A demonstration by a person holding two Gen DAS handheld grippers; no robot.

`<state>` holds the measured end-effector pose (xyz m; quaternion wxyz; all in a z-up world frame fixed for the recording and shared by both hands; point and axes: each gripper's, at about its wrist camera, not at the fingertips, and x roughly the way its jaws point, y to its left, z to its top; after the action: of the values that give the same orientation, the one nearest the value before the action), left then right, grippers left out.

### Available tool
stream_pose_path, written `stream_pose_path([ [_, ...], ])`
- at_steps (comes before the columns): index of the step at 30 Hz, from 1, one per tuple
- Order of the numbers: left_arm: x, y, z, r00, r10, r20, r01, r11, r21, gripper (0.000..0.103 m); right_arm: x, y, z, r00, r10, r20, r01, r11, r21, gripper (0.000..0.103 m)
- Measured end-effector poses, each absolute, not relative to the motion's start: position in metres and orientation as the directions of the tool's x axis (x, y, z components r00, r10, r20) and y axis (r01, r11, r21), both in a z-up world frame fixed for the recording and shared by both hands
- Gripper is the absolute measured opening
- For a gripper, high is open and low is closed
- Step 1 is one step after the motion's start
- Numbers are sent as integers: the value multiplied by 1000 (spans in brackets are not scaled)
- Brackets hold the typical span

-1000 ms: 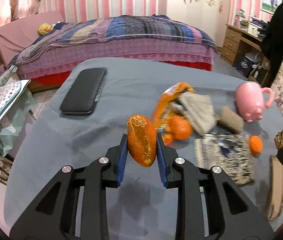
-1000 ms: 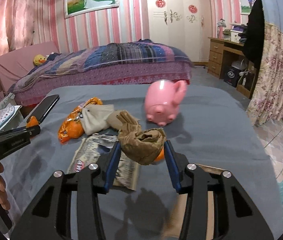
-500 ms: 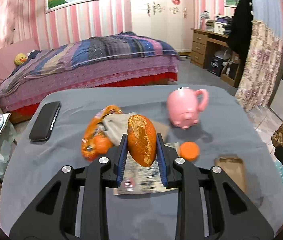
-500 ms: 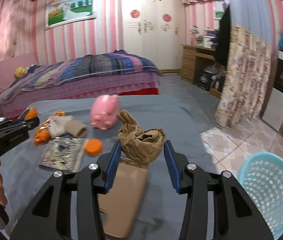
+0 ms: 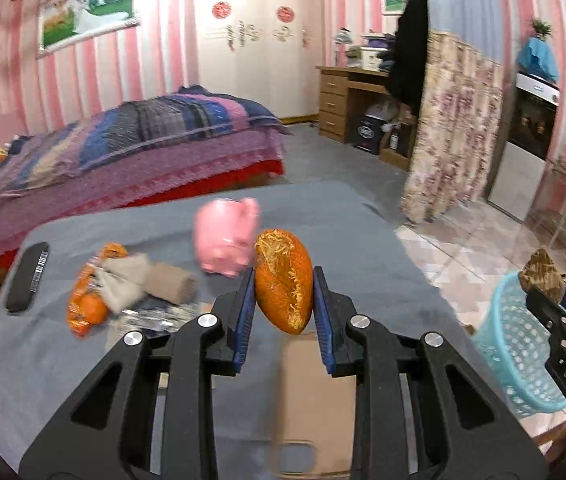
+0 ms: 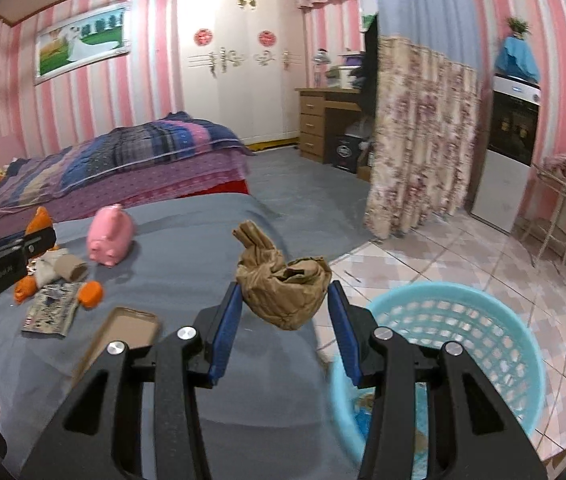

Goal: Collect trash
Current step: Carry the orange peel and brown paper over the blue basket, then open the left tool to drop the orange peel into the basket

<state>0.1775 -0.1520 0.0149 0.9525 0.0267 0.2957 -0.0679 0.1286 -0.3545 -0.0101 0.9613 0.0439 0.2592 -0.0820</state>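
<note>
Pink-and-white striped walls (image 6: 131, 80) behind a grey table (image 6: 203, 248) — on it a pink piggy bank (image 6: 109, 240). Beside the table, a pale blue lattice basket (image 6: 483, 320); above it, orange peel (image 5: 283, 284) and brown crumpled paper (image 6: 283, 284) — both between blue pads (image 6: 225, 328).

Orange peel (image 5: 283, 282): oval, pith side showing, held upright above the grey table. Crumpled brown paper (image 6: 283, 285): wadded ball with a twisted tail at upper left, held aloft just beside the light-blue mesh basket (image 6: 495, 344), which stands on the tiled floor.

Both hand-held grippers (image 5: 283, 300) (image 6: 283, 308) clamped, angled downward.
</note>
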Motion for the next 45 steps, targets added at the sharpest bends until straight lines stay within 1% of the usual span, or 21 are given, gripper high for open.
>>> stream_pose_path([
  [7,168,-193,3,802,-185,-568,228,974,5,26,110,-401,-15,834,-213,-510,282,958,60,44],
  [12,160,-222,-7,789,-227,-571,292,956,23,26,97,-432,-21,811,-268,-520,353,933,69,44],
  [17,157,-249,-17,763,-268,-589,345,938,20,26,86,-455,-25,786,-317,-531,415,907,71,44],
  [23,144,-283,-30,727,-331,-602,418,908,7,26,68,-483,-32,768,-349,-537,464,881,91,44],
  [27,134,-306,-41,709,-369,-600,476,879,22,26,58,-499,-42,748,-371,-549,496,864,92,44],
  [31,120,-327,-48,694,-422,-583,538,842,31,26,53,-511,-51,731,-387,-561,518,851,88,44],
  [37,103,-355,-54,667,-493,-558,609,793,27,26,43,-531,-64,732,-380,-565,540,829,142,44],
  [45,112,-383,-63,628,-526,-574,634,773,-15,26,31,-548,-72,731,-389,-561,569,801,187,44],
])
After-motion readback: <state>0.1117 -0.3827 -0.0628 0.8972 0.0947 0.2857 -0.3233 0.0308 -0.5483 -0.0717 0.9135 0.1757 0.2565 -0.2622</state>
